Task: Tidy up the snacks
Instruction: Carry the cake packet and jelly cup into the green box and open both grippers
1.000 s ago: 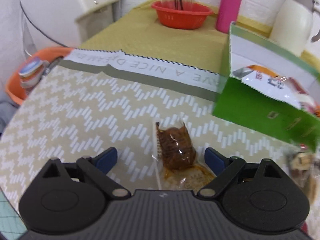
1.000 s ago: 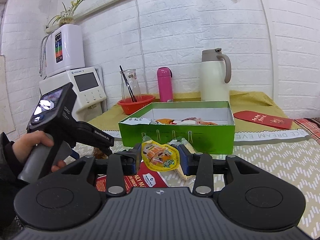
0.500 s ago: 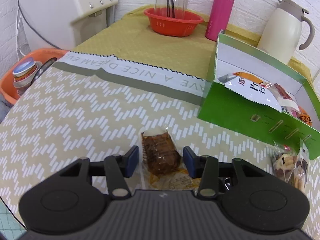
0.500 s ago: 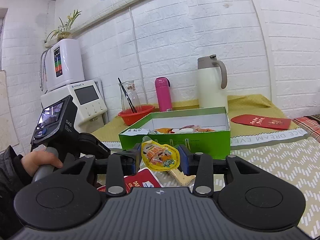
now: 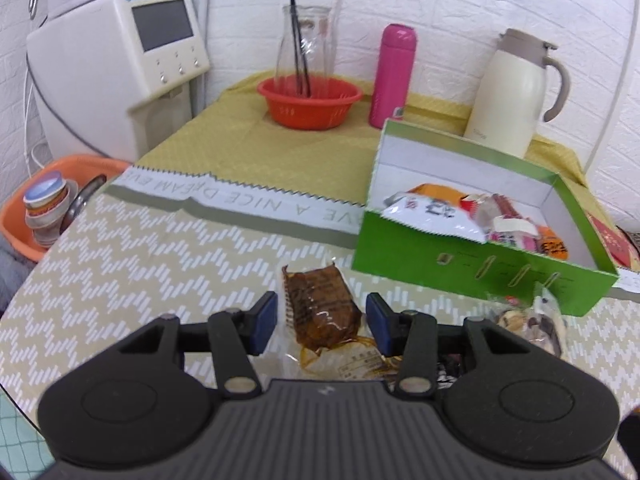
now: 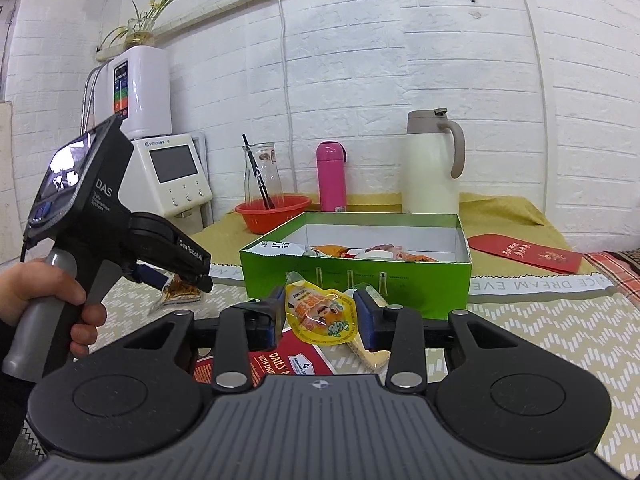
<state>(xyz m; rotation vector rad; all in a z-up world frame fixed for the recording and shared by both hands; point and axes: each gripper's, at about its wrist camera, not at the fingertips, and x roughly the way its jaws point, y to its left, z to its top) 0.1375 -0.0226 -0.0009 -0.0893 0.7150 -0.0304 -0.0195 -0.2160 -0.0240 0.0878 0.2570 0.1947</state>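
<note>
My left gripper [image 5: 320, 322] is shut on a clear-wrapped brown cake [image 5: 320, 310] and holds it above the patterned tablecloth; it also shows in the right wrist view [image 6: 176, 280]. My right gripper [image 6: 320, 314] is shut on a yellow snack pouch [image 6: 322, 312], held in front of the green box [image 6: 356, 280]. The green box [image 5: 460, 268] is open and holds several snack packets [image 5: 436, 216]. A wrapped snack [image 5: 532, 324] lies on the table by the box's near wall. A red packet [image 6: 292, 360] and a wafer [image 6: 370, 354] lie under my right gripper.
An orange bowl with a glass carafe [image 5: 310, 102], a pink bottle [image 5: 392, 76] and a cream thermos jug [image 5: 512, 92] stand behind the box. A white appliance [image 5: 120, 60] stands at the back left. An orange basin [image 5: 24, 216] sits off the table's left edge. A red envelope [image 6: 526, 256] lies at the right.
My left gripper has closed on the brown cake, lifted it off the table and tilted up. My right gripper has kept hold of the yellow pouch and risen slightly.
</note>
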